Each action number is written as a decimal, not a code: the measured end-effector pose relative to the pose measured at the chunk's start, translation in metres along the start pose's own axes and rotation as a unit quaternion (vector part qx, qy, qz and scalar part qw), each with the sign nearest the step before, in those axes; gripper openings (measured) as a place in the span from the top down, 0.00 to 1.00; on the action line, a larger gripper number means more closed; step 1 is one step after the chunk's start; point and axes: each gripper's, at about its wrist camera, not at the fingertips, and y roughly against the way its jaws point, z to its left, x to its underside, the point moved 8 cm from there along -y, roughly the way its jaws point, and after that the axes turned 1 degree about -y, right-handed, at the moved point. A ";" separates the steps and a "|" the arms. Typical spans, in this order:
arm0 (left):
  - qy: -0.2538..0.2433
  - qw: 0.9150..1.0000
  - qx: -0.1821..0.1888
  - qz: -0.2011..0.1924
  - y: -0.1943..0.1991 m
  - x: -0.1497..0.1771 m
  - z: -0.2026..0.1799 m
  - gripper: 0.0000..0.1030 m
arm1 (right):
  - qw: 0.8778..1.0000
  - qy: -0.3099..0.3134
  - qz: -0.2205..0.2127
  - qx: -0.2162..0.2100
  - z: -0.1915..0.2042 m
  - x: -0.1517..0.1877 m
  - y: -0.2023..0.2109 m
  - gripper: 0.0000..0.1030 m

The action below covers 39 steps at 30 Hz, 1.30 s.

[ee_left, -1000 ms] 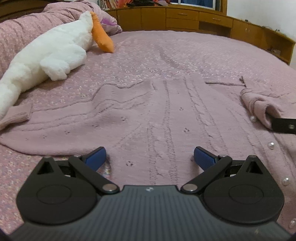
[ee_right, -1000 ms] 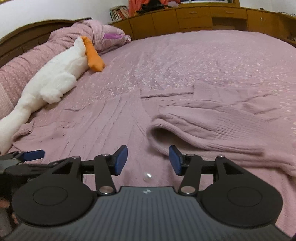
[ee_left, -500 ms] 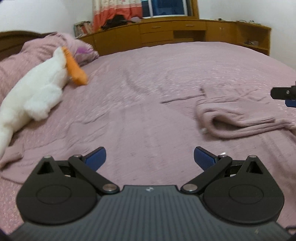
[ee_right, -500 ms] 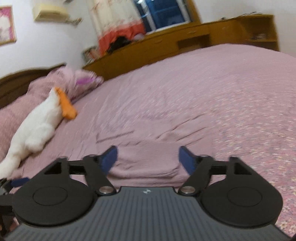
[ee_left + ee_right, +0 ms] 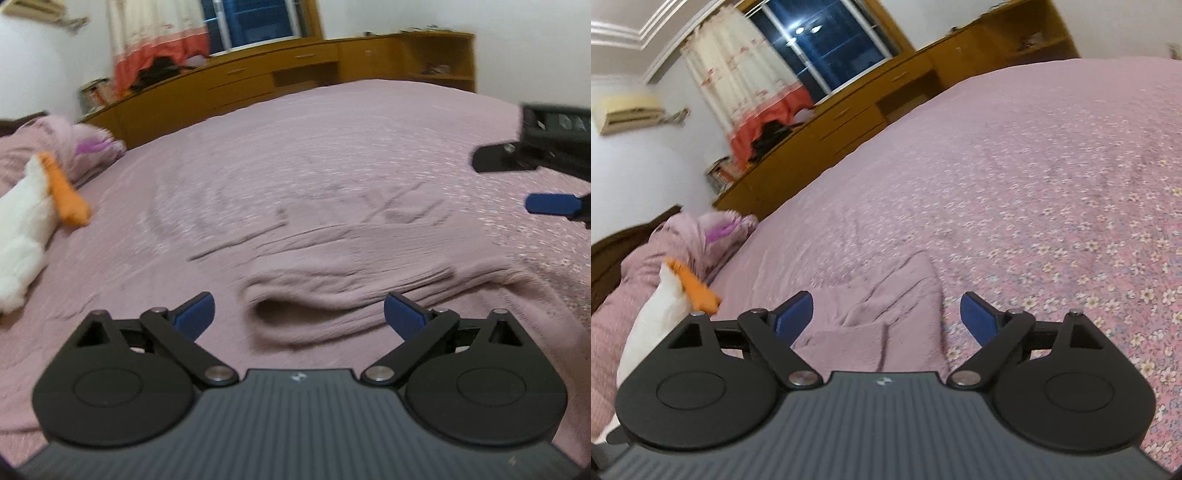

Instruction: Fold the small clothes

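A dusty-pink knitted cardigan [image 5: 354, 280] lies on the pink bedspread, its right part folded over with a sleeve opening facing me. My left gripper [image 5: 299, 317] is open and empty just in front of that fold. My right gripper [image 5: 886, 314] is open and empty, raised above the cardigan's far right edge [image 5: 886, 317]. It also shows in the left wrist view [image 5: 532, 184] at the far right, above the bed.
A white plush goose with an orange beak [image 5: 33, 221] lies at the left beside a pink pillow [image 5: 55, 144]; it also shows in the right wrist view [image 5: 665, 306]. A wooden cabinet [image 5: 295, 74] runs along the bed's far side. The floral bedspread [image 5: 1052, 203] stretches to the right.
Both grippers have lifted and swung right. The left one now faces the folded sleeve. The right one has opened wider and risen off the cardigan.
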 end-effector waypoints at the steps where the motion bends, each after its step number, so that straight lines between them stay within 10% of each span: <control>1: -0.006 1.000 0.010 0.000 -0.003 -0.002 -0.007 0.06 | 1.000 -0.003 -0.003 0.003 -0.001 -0.001 -0.001 0.11; 12: -0.078 0.994 0.073 -0.004 -0.030 -0.011 -0.070 0.35 | 0.999 -0.040 -0.010 0.013 -0.013 -0.007 -0.005 0.11; 22: -0.042 0.993 0.108 0.025 -0.053 -0.017 -0.070 0.65 | 0.999 -0.041 -0.005 0.020 -0.014 -0.001 -0.008 0.11; 24: -0.051 0.992 0.110 0.020 -0.052 -0.018 -0.071 0.91 | 0.999 -0.041 -0.004 0.022 -0.014 -0.001 -0.008 0.11; 27: -0.024 0.993 0.114 0.008 -0.046 -0.026 -0.062 0.91 | 0.999 -0.043 -0.001 0.024 -0.015 0.000 -0.007 0.11; 39: 0.171 0.982 -0.044 -0.073 0.015 -0.054 0.101 0.91 | 0.999 -0.013 0.024 0.033 -0.012 0.010 -0.019 0.11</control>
